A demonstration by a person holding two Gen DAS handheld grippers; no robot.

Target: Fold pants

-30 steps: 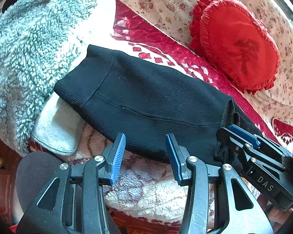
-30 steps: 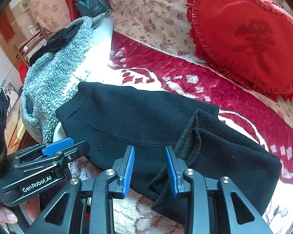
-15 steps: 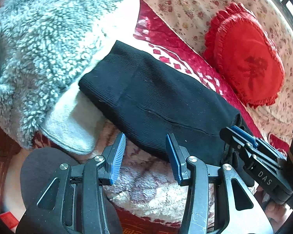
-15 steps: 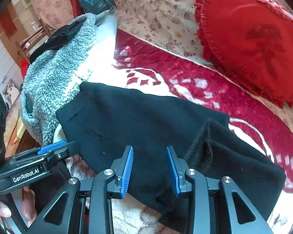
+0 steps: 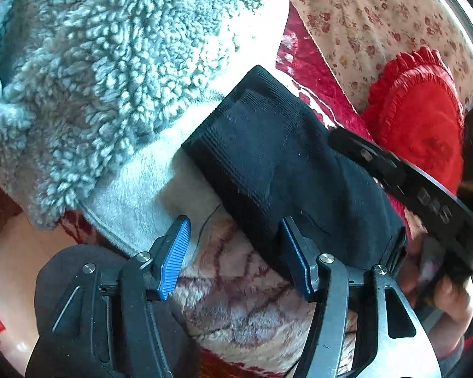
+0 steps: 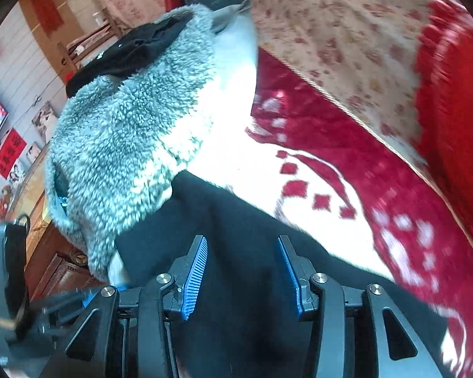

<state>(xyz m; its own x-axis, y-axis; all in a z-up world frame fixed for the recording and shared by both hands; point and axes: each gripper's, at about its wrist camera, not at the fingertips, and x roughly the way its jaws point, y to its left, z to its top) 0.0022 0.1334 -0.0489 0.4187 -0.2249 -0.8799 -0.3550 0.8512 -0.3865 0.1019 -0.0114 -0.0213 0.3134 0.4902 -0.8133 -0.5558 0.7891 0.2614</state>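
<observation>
The black ribbed pants (image 5: 268, 160) lie folded into a compact stack on the red and white blanket, their ribbed band end toward the fleece. My left gripper (image 5: 233, 239) is open and empty at the near edge of the stack; its right blue pad touches the cloth. My right gripper (image 6: 241, 263) is open, low over the pants (image 6: 236, 220), with black cloth between and under its fingers. It also shows in the left wrist view (image 5: 410, 186) as a blurred black bar over the stack's right side.
A grey-green fleece garment (image 5: 94, 72) lies against the pants' left end, also in the right wrist view (image 6: 126, 132). A red heart cushion (image 5: 419, 110) sits to the right on the flowered sofa back (image 6: 331, 31). A dark wooden edge (image 6: 56, 274) lies at the left.
Both grippers moved left and closer to the pants. The right gripper swept leftward over the pants; the raised right-hand fold now lies on the stack, which looks shorter. Both stay open.
</observation>
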